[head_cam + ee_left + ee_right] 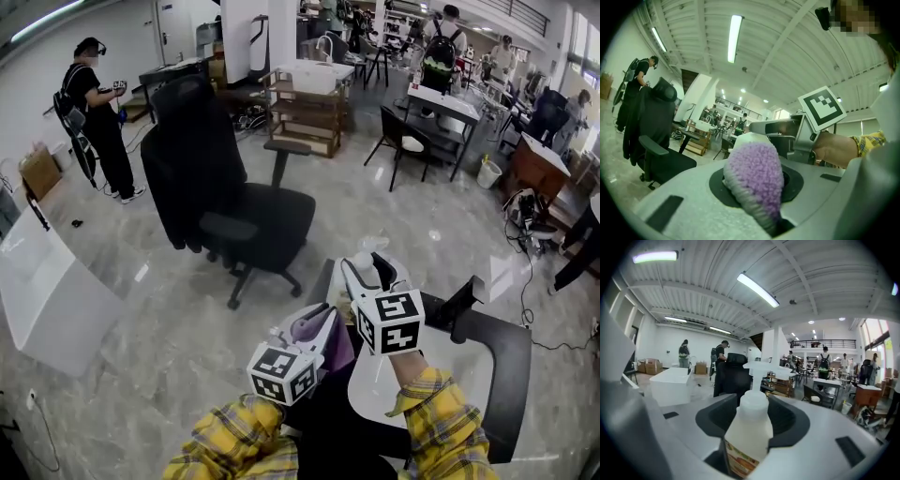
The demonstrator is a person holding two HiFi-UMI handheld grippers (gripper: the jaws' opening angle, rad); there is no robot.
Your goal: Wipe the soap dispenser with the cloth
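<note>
Right claw (371, 270) clamps the soap dispenser (746, 425); left claw (317, 326), just beside that dispenser, pinches the purple cloth (755, 176).

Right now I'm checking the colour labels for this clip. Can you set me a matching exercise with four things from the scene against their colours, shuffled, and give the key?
Things
1. cloth
2. soap dispenser
3. office chair
4. sleeve

Colours
A. black
B. yellow check
C. purple
D. white

Pairs: 1-C, 2-D, 3-A, 4-B
</note>
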